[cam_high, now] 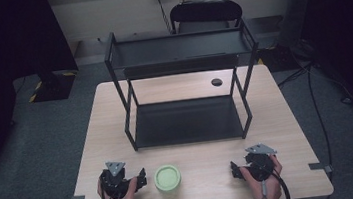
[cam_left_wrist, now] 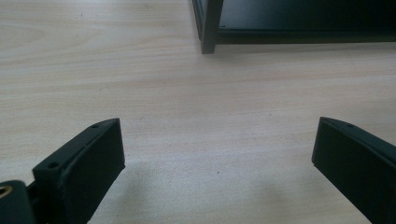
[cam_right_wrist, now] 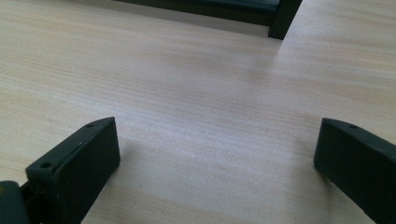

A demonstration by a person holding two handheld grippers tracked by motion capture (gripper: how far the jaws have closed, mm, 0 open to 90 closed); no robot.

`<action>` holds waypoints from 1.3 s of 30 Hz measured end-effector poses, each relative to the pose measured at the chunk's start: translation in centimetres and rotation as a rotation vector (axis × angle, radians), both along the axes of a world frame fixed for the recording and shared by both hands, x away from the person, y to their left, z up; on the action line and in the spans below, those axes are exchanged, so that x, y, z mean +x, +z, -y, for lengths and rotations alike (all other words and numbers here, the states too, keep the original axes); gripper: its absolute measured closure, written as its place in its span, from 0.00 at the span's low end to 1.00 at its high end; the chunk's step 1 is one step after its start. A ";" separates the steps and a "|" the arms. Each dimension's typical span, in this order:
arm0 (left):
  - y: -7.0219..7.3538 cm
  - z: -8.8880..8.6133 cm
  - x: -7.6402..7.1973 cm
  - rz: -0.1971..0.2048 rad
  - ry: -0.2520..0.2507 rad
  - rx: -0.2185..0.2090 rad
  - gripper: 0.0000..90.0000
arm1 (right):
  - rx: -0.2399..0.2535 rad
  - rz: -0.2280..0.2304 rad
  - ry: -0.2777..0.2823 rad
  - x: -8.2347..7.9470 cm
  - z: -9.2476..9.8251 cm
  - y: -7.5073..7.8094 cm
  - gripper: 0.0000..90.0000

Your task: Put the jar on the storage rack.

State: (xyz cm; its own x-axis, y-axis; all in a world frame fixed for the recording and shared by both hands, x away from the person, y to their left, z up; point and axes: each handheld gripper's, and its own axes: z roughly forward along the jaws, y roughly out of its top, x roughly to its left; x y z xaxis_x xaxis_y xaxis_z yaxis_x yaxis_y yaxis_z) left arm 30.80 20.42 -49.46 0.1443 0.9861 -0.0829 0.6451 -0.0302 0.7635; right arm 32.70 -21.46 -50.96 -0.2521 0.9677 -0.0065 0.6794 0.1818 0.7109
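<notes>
A pale green round container (cam_high: 167, 177) stands near the table's front edge, between my two grippers. My left gripper (cam_high: 121, 175) rests on the table just left of it, held by a hand. Its jaws stand wide apart over bare wood in the left gripper view (cam_left_wrist: 217, 140), open and empty. My right gripper (cam_high: 255, 161) sits farther right of the container, also in a hand. It too is open (cam_right_wrist: 217, 140), with nothing between its jaws. A black two-tier rack (cam_high: 187, 123) stands in the middle of the table.
The rack's front left leg (cam_left_wrist: 210, 28) is ahead of my left gripper, and its front right leg (cam_right_wrist: 284, 18) is ahead of the right one. A small black disc (cam_high: 217, 82) lies behind the rack. A black chair (cam_high: 206, 13) stands beyond the light wooden table (cam_high: 277, 118).
</notes>
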 end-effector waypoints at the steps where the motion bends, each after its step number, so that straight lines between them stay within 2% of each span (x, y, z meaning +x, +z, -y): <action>1: 0.0 0.0 0.0 -0.002 -0.004 0.005 0.02 | 0.000 0.000 0.000 0.0 0.0 0.0 0.00; 8: 0.7 0.4 -0.7 0.031 -0.019 0.008 0.03 | 0.000 0.000 0.000 0.0 0.0 0.0 0.00; 17: 1.9 0.5 -1.9 0.078 -0.039 -0.038 0.03 | 0.000 0.000 0.000 0.0 0.0 0.0 0.00; 20: 2.1 0.9 -2.1 0.085 -0.044 -0.016 0.03 | 0.000 0.000 0.000 0.0 0.0 0.0 0.00; 32: 3.1 1.8 -2.9 0.122 -0.099 -0.027 0.02 | -0.001 0.000 0.000 0.0 0.0 0.0 0.00; 39: 3.9 2.3 -3.8 0.157 -0.122 -0.062 0.02 | 0.000 0.000 0.000 0.0 0.0 0.0 0.00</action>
